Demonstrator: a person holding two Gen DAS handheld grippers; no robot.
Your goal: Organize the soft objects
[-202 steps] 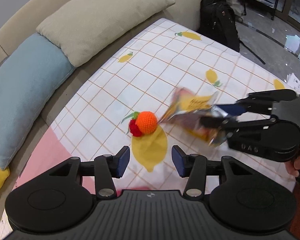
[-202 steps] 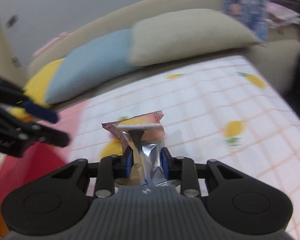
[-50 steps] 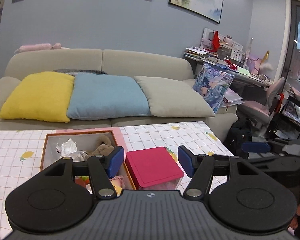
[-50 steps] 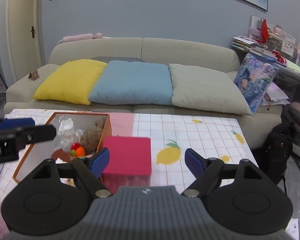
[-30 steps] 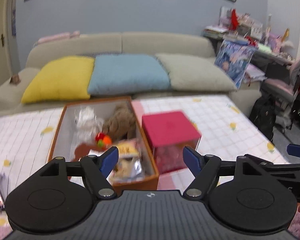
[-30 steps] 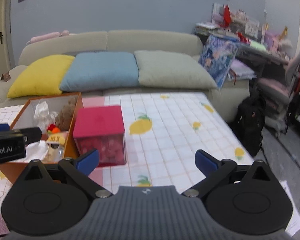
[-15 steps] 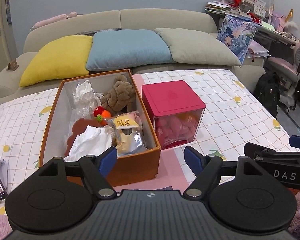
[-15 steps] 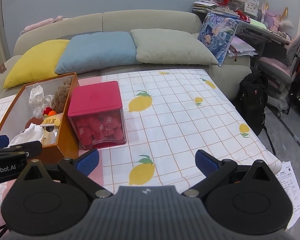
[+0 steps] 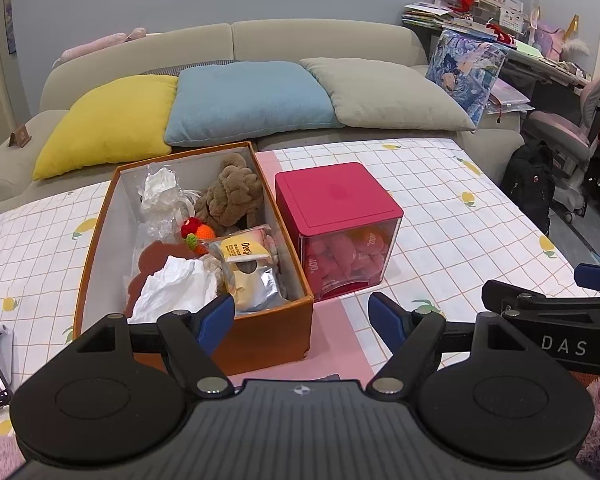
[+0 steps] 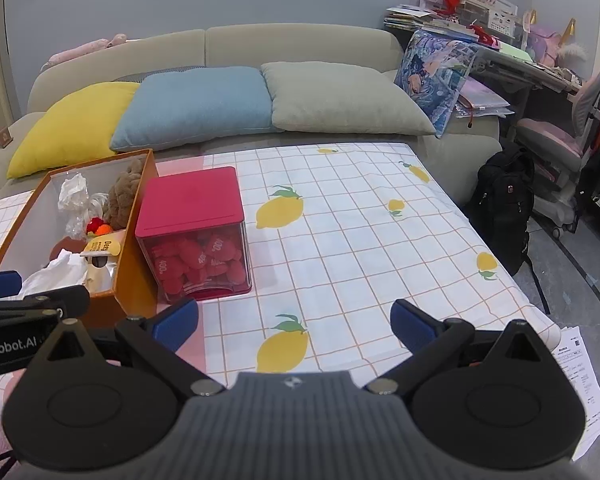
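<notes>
Left wrist view: the left gripper [image 9: 301, 316] is hovering with its jaws spread wide and nothing between them, just in front of the orange box [image 9: 268, 332]. Inside the box are lying the soft things: a brown plush toy [image 9: 232, 196] at the far end, a small crocheted orange-and-red fruit [image 9: 198, 231] before it, a crinkly clear plastic bag [image 9: 160, 196], a foil snack pouch [image 9: 250, 276] and crumpled white paper [image 9: 176, 286] at the near end. All look light and yielding; the pouch is probably slippery, best pinched at its flat sealed edge, the plush at a bulging knot. Just right of the box is standing a hard cube container with a red lid [image 9: 338, 196].

Right wrist view: the right gripper [image 10: 294, 322] is likewise gaping empty, well right of the box [image 10: 134, 276], above the lemon-print checked tablecloth [image 10: 360, 240]. No loose soft things are showing on the cloth, so the sorting seems about finished.
</notes>
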